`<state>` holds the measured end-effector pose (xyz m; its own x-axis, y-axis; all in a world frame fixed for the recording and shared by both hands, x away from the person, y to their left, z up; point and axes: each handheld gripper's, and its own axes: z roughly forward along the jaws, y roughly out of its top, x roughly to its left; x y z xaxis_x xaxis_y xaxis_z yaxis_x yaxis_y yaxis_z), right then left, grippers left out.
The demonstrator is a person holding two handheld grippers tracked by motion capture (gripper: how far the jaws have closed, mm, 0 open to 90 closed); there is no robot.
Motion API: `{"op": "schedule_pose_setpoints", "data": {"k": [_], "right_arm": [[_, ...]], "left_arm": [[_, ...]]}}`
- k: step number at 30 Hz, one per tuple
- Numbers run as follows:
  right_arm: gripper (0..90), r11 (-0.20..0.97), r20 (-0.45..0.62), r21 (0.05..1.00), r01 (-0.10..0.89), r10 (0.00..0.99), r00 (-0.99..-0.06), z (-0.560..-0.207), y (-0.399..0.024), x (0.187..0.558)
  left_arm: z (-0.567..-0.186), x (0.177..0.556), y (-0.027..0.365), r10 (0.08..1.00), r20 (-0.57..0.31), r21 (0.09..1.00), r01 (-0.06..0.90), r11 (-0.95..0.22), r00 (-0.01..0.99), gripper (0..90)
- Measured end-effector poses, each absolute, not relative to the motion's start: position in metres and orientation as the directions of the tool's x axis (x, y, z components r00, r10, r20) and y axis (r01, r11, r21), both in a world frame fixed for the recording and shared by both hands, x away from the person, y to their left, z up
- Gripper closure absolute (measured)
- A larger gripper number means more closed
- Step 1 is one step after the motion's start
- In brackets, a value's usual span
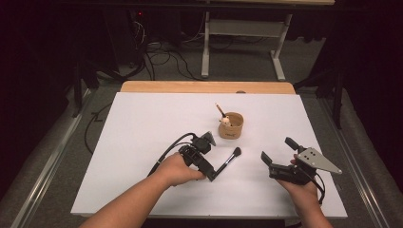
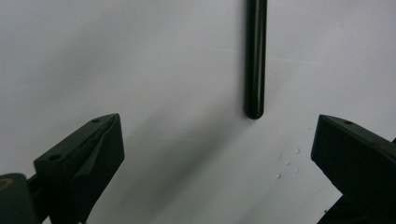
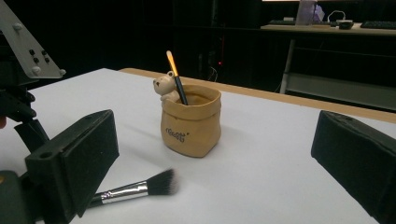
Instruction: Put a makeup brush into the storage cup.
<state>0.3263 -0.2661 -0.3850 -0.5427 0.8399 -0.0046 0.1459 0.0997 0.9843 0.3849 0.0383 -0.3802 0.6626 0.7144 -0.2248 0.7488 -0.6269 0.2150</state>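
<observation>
Item 1, left gripper [image 1: 215, 175]: I have it released, jaws spread wide, tipped down over the white table sheet [image 1: 142, 133].

Item 2, slim black-handled makeup brush with dark bristles [image 1: 230, 158]: lying flat on the sheet, not held. Its long axis runs diagonally, handle end toward my left gripper, bristle tip pointing toward the cup. In the left gripper view the handle end [image 2: 255, 60] sits centred just ahead of the jaws, so this hand is nearer.

Item 3, tan bag-shaped ceramic cup with small bear figure [image 1: 231, 125]: upright beyond the bristles, one pencil inside.

Item 4, right gripper [image 1: 277, 153]: released, empty, well apart from the brush.
</observation>
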Motion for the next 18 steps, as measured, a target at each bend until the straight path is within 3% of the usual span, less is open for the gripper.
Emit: {"op": "schedule_pose_setpoints", "data": {"k": [18], "right_arm": [[2.6, 0.095, 0.0, 0.984, 0.148, 0.842, -0.54, -0.3848, -0.2663, 0.326]], "left_arm": [[-0.378, 0.3851, 0.0364, 0.71, -0.227, 0.219, 0.745, -0.63, 0.667, 6.5]]}}
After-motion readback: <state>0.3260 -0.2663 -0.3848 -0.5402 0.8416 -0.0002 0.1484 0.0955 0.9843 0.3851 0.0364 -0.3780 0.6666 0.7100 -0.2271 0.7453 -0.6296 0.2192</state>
